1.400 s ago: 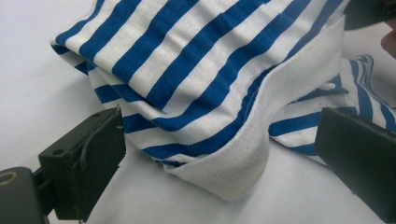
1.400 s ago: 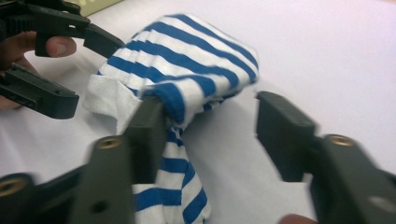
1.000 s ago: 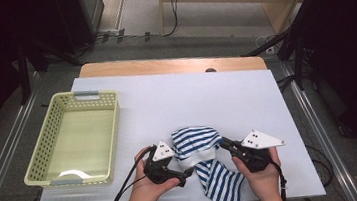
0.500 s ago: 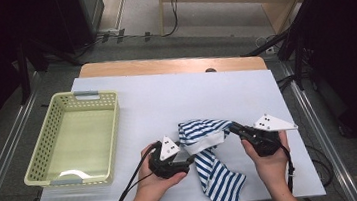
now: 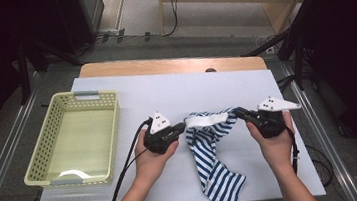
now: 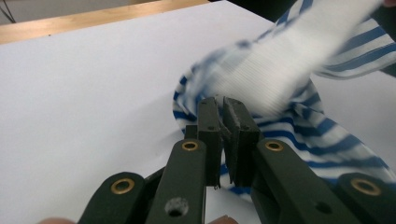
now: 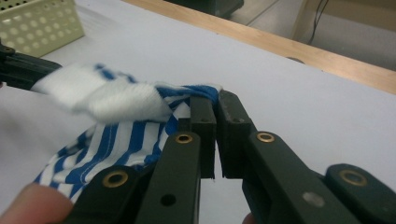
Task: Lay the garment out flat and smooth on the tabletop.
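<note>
Near the front edge of the white table [image 5: 126, 196], two forearms are coming in from below, each hand wrapped around a gripper body with the jaws pointing inward toward one another. Left gripper [image 5: 183, 128] is sitting just left of the middle, its grey plate facing up and its cable looping down toward the person. Its jaws have just been closing, and in the left gripper view they are pressing together on an edge of the blue-and-white striped garment [image 6: 299, 135]. Right gripper [image 5: 241, 114] is lying level at the other side, and in the right gripper view its jaws are pinching the cloth's blue edge. Between the two grippers the white ribbed band [image 5: 207, 119] of the garment is stretching nearly straight and lifting off the table, while the striped body is hanging down and trailing on the table surface toward the front edge, between the forearms.

Beyond the hands a wide stretch of bare tabletop is running back to the wooden strip [image 5: 173, 66] at the far edge. Pale yellow basket [image 5: 76, 179] is standing well apart at the left side of the table.
</note>
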{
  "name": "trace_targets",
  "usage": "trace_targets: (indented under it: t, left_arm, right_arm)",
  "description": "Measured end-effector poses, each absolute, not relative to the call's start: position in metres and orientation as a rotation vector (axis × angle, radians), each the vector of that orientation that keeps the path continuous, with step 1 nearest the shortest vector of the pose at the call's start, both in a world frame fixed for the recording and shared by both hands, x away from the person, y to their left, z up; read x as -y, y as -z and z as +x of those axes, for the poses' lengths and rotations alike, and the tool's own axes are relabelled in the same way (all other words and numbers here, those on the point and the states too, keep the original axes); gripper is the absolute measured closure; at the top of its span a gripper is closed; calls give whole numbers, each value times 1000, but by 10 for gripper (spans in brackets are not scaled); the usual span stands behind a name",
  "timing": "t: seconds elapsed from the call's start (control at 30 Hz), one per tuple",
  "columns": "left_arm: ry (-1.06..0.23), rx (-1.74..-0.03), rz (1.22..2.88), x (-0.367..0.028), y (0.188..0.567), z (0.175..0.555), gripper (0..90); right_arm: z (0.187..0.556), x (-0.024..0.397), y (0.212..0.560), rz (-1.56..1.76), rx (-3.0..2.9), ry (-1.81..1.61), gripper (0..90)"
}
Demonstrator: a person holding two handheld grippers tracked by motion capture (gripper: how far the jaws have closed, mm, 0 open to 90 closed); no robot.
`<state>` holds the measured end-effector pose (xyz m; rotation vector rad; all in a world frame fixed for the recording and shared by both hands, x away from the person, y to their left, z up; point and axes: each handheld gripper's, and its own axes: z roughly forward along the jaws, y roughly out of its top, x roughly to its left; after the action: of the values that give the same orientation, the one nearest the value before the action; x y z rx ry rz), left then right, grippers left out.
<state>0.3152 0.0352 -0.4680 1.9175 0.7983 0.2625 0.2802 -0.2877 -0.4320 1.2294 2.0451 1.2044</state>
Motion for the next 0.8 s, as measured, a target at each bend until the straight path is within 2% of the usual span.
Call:
trace_targets:
  t: [0.13, 0.43, 0.53, 0.6, 0.67, 0.8]
  left_arm:
    - [-235, -817, 1916, -28, 471, 327, 836]
    - [-119, -844, 1977, -20, 493, 323, 501]
    - [-102, -848, 2012, -15, 501, 320, 438]
    - [-41, -857, 1996, -13, 502, 319, 437]
    - [-45, -848, 2007, -10, 502, 317, 406]
    - [-58, -839, 2046, -4, 505, 313, 394]
  right_arm:
    - [302, 295, 440, 1284, -2055, -1158, 846]
    - [335, 315, 472, 1449, -2081, -1042, 831]
    - [333, 315, 475, 1465, -2032, -1040, 674]
    - [327, 313, 471, 1463, -2004, -1086, 625]
    - [320, 310, 466, 1430, -1985, -1128, 565]
    - [301, 299, 459, 1344, -2018, -1172, 519]
